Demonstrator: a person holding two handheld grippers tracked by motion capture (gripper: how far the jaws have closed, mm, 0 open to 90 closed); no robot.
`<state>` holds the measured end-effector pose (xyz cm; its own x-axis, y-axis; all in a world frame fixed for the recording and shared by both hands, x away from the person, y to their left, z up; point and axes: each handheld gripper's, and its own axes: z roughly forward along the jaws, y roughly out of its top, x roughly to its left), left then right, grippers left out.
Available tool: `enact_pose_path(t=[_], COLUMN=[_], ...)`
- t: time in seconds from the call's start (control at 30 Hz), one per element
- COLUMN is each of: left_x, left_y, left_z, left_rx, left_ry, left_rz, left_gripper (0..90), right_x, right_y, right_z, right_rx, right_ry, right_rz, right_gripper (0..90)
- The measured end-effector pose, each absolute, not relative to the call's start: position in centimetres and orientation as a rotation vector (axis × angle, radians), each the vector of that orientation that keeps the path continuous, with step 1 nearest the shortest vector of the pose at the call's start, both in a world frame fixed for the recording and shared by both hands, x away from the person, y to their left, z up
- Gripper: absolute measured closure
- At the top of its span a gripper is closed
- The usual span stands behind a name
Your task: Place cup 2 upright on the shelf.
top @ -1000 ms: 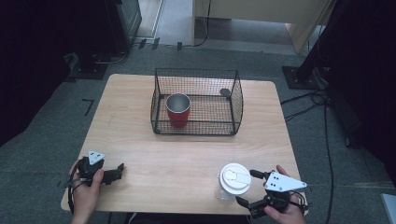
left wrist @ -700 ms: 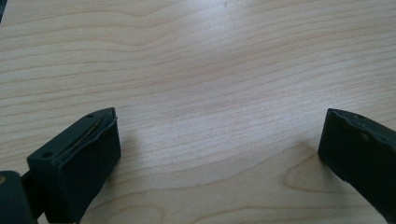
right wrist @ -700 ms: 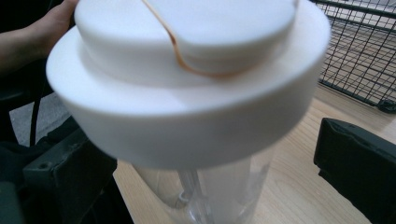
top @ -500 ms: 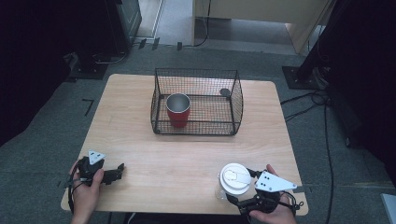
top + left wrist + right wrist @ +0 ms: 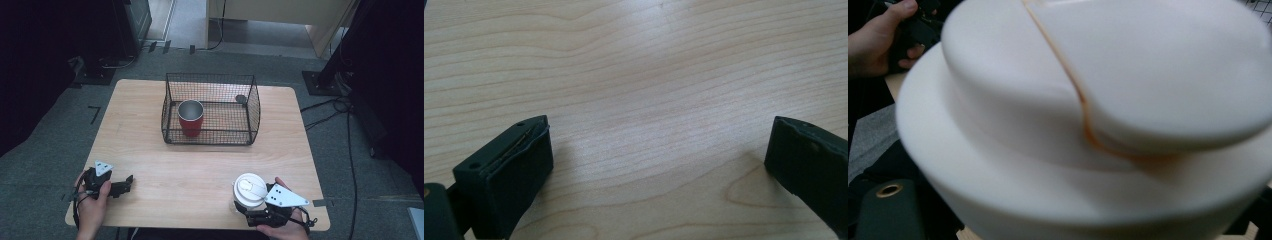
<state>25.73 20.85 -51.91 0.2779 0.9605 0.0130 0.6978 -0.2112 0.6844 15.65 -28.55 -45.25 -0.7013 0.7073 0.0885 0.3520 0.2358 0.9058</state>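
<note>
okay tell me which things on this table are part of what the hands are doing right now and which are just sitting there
In use:
- white lidded cup, at the near edge
- right gripper, its jaws just closing at the cup; the actual contact is hidden

Just sitting there:
- wire basket, mid-table
- red cup, upright inside the basket
- left gripper, open over bare table

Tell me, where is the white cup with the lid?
In the high view the white cup stands near the table's front right edge, right against the right tongs, far from the wire basket.
</note>
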Motion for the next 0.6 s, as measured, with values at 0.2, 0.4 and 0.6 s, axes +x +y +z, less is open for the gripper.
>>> enact_pose_path(t=[0.2,0.4,0.6], left_x=[25.81,25.91,25.9], left_y=[20.87,20.83,20.83], left_z=[-51.9,-51.9,-51.9], left_rx=[1.99,1.99,1.99], left_ry=[1.479,1.479,1.479], left_rz=[0.599,0.6,0.6], left_gripper=[0.0,0.0,0.0], right_x=[15.59,15.64,16.12], right_y=[-28.24,-28.18,-28.13], right_z=[-45.42,-45.4,-45.22], right_rx=[0.972,0.982,1.019], right_ry=[2.163,2.144,2.119], right_rz=[1.438,1.436,1.455], right_gripper=[15.1,15.7,16.0])
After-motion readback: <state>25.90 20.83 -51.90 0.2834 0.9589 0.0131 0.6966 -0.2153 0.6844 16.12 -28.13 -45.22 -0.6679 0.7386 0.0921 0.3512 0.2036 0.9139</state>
